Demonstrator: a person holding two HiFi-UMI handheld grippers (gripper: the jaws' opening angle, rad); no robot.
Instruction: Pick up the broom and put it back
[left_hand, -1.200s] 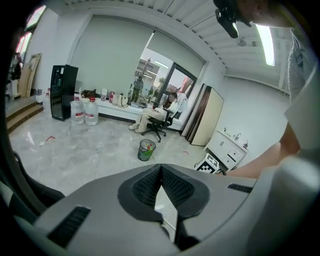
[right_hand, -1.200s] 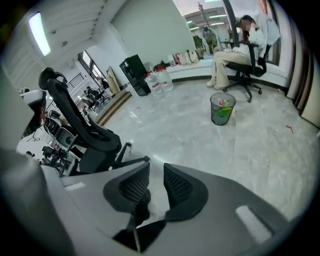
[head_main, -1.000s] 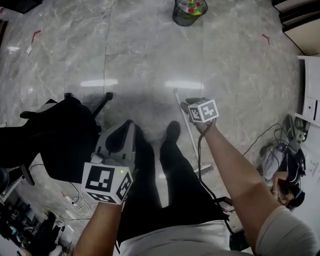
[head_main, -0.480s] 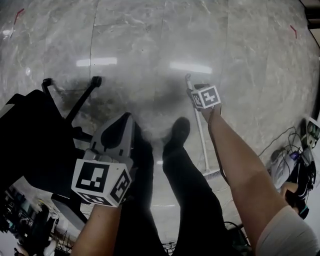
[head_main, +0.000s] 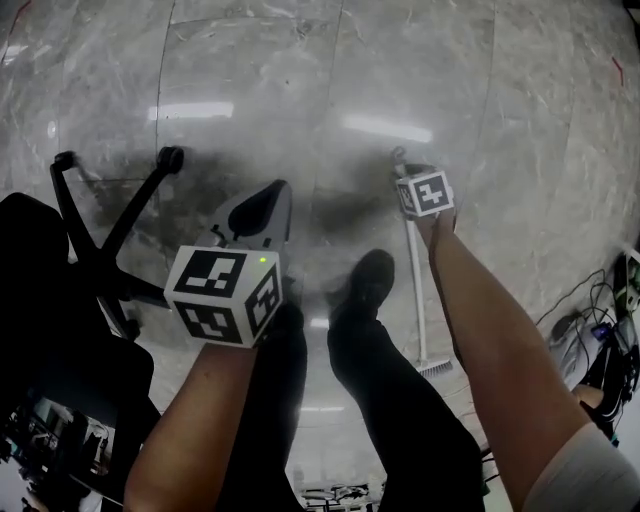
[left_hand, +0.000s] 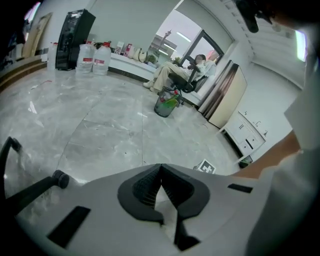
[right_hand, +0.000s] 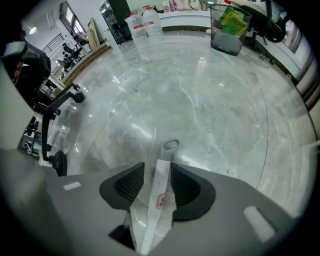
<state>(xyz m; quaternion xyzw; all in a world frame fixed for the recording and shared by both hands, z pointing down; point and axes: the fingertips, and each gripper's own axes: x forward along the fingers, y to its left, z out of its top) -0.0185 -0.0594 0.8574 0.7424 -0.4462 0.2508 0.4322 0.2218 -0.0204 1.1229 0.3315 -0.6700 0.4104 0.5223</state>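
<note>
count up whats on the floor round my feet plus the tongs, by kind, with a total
broom: 1
office chair: 1
tongs: 2 (left tongs shut with nothing in them; right tongs open, jaws just been opening, with the broom's handle between them)
total: 4

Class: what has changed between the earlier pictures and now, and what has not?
Both grippers sank toward the floor. The right gripper has just been opening its jaws, which now straddle the broom handle without gripping. The broom still lies flat; the left gripper stays shut and empty.
</note>
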